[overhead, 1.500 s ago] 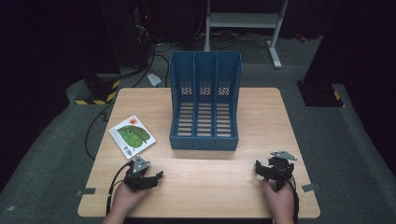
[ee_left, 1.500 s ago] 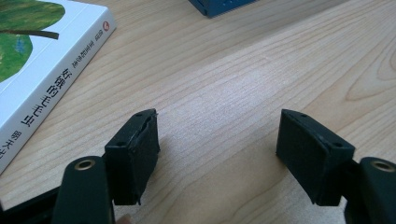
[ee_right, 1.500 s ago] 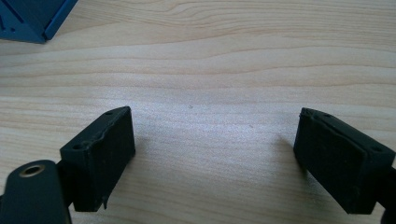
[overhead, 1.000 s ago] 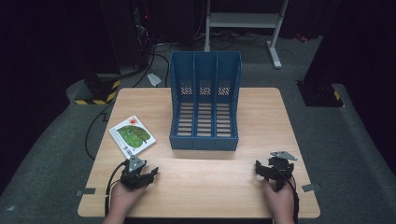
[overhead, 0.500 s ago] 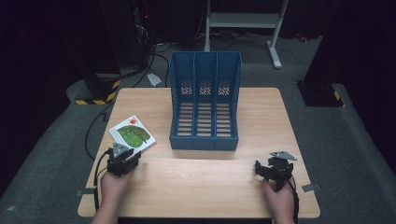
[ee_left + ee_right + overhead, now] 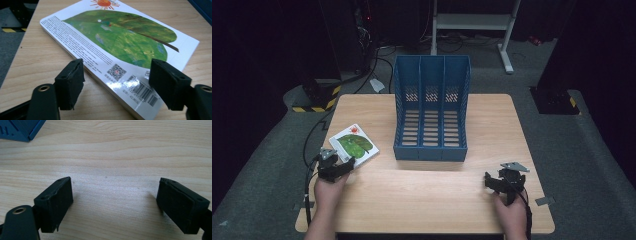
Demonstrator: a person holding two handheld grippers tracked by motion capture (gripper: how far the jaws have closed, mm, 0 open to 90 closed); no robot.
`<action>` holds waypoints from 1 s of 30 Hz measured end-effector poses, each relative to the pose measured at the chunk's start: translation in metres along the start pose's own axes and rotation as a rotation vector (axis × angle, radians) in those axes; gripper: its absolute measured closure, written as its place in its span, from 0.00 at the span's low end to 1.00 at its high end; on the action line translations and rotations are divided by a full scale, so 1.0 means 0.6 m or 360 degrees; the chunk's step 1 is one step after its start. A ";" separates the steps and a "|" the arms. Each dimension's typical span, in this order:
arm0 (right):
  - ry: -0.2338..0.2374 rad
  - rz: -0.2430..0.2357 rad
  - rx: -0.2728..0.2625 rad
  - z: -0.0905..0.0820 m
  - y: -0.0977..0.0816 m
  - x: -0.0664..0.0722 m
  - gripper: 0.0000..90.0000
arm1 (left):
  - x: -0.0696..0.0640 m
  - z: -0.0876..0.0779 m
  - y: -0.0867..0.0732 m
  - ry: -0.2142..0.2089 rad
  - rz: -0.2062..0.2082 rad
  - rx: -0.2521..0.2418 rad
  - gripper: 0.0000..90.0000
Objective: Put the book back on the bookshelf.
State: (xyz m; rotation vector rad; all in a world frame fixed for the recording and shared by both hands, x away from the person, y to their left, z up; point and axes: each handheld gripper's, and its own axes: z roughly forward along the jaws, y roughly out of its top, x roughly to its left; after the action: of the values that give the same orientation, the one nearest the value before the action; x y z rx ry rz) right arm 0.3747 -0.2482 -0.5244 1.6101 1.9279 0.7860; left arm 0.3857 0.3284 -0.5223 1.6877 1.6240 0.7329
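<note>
- Two hand-held grippers sit low over the wooden table (image 6: 427,200), one in each of the person's hands, which come in from the near edge.
- Over on the left, the left hand-held gripper (image 6: 333,166) is right at the near corner of a thin book (image 6: 354,145) – its jaws are spread wide, and in the left gripper view the book's (image 6: 120,42) corner with the barcode lies between them, touched by neither that I can see.
- That book lies flat near the table's left edge, white cover up, with a big green leaf and a small orange sun printed on it; a strip of small print runs along one side.
- At the right, the right hand-held gripper (image 6: 504,183) rests near the front edge, well apart from everything else. Its jaws are spread too – only bare wood lies between them in the right gripper view.
- Behind both, in the middle of the table, stands a blue plastic file rack (image 6: 431,107) with three slots, its open side facing the person. A corner of the rack (image 6: 21,130) peeks in at the top left of the right gripper view.
</note>
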 end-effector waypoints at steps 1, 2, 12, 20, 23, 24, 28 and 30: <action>0.0000 0.0000 0.0000 0.000 0.000 0.000 0.15 | 0.002 0.001 -0.001 -0.0004 -0.0012 -0.0001 0.27; 0.0000 0.0002 0.0000 0.000 0.000 0.000 0.15 | 0.004 0.001 -0.001 -0.0009 -0.0034 0.0005 0.26; 0.0005 -0.0006 -0.0003 0.000 0.000 0.000 0.15 | 0.014 0.006 -0.002 -0.0092 -0.0107 0.0041 0.20; 0.0006 -0.0009 -0.0001 0.000 0.001 0.002 0.15 | 0.012 0.005 -0.002 -0.0170 -0.0098 0.0038 0.30; 0.0006 -0.0009 -0.0001 0.000 0.001 0.002 0.15 | 0.010 0.004 -0.002 -0.0209 -0.0066 0.0048 0.32; 0.0006 -0.0009 -0.0001 0.000 0.001 0.002 0.15 | 0.010 0.004 -0.002 -0.0209 -0.0066 0.0048 0.32; 0.0006 -0.0012 -0.0002 0.000 0.001 0.001 0.15 | -0.001 0.000 -0.003 -0.0241 -0.0012 0.0049 0.35; 0.0006 -0.0010 -0.0001 0.000 0.001 0.002 0.15 | -0.005 -0.001 -0.004 -0.0240 0.0010 0.0048 0.36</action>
State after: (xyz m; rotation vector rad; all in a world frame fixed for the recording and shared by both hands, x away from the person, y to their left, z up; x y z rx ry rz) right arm 0.3749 -0.2472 -0.5244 1.6025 1.9340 0.7879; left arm 0.3836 0.3255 -0.5234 1.7267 1.5324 0.5719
